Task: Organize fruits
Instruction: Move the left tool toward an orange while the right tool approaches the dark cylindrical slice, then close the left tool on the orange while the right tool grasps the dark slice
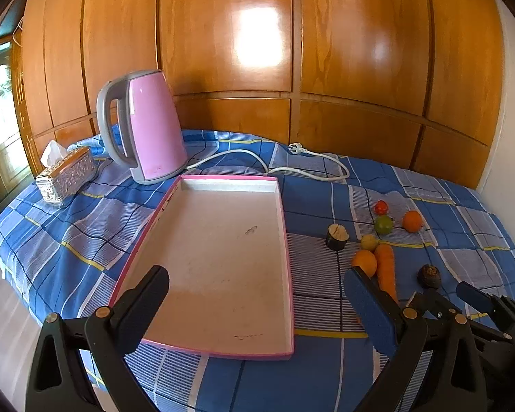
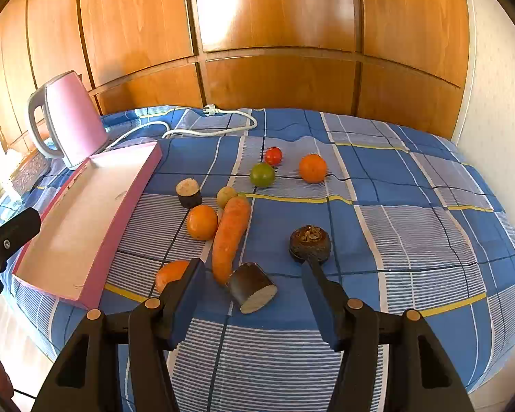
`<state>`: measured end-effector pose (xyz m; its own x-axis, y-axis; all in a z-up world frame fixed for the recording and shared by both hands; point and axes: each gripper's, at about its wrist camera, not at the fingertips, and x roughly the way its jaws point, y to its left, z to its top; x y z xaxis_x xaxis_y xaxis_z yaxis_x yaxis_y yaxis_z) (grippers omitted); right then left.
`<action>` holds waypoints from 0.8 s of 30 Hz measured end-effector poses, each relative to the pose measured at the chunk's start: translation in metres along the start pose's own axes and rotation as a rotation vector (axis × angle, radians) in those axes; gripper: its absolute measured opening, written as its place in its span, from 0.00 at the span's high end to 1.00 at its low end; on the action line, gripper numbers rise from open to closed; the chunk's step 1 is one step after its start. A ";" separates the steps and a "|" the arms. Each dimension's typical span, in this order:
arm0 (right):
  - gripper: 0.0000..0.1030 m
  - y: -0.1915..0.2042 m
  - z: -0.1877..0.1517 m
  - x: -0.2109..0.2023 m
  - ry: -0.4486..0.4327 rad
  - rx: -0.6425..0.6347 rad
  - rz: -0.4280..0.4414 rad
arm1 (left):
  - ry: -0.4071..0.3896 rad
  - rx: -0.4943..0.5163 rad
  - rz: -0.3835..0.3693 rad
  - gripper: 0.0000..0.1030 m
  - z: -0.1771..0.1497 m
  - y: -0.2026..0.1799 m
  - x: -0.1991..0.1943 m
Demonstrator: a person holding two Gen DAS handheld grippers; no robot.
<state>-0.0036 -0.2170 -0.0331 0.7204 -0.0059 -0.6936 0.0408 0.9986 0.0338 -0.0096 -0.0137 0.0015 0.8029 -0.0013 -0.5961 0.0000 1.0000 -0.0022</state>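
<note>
Pink-rimmed tray [image 2: 86, 226] with pale floor, empty, lying flat on checked cloth at 9 o'clock. Long orange carrot [image 2: 230, 237] lying lengthwise at centre, touching an orange [image 2: 202, 222] at its 9 o'clock and a yellowish fruit [image 2: 226, 196] at 12. Dark cut piece [image 2: 254, 286], pale face showing, tipped on its side at 6. Second dark stub [image 2: 189, 193] upright at 11. Green tomato [image 2: 262, 174], red tomato [image 2: 273, 156], another orange [image 2: 312, 168] toward 1. Dark round root [image 2: 310, 243] at 3.

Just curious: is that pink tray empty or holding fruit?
Empty. The pink tray shows only its bare pale floor; the carrot and fruit lie on the cloth beside it.
</note>
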 end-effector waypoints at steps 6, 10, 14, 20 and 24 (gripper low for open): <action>0.42 -0.002 0.000 0.003 0.006 0.007 0.001 | 0.008 0.009 -0.002 0.01 0.000 -0.002 0.002; 0.42 -0.005 -0.001 0.006 0.012 0.012 0.001 | 0.014 0.016 -0.005 0.01 0.000 -0.004 0.005; 0.42 -0.008 -0.001 0.009 0.020 0.020 0.001 | 0.031 0.027 -0.017 0.01 -0.001 -0.008 0.010; 0.46 -0.022 -0.002 0.017 0.046 0.063 -0.004 | 0.078 0.071 -0.119 0.04 0.002 -0.018 0.027; 0.48 -0.035 -0.005 0.020 0.051 0.089 -0.020 | 0.112 0.121 -0.208 0.12 0.000 -0.029 0.037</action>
<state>0.0059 -0.2518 -0.0519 0.6828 -0.0211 -0.7303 0.1181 0.9896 0.0818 0.0203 -0.0429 -0.0204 0.7071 -0.2002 -0.6782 0.2347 0.9712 -0.0419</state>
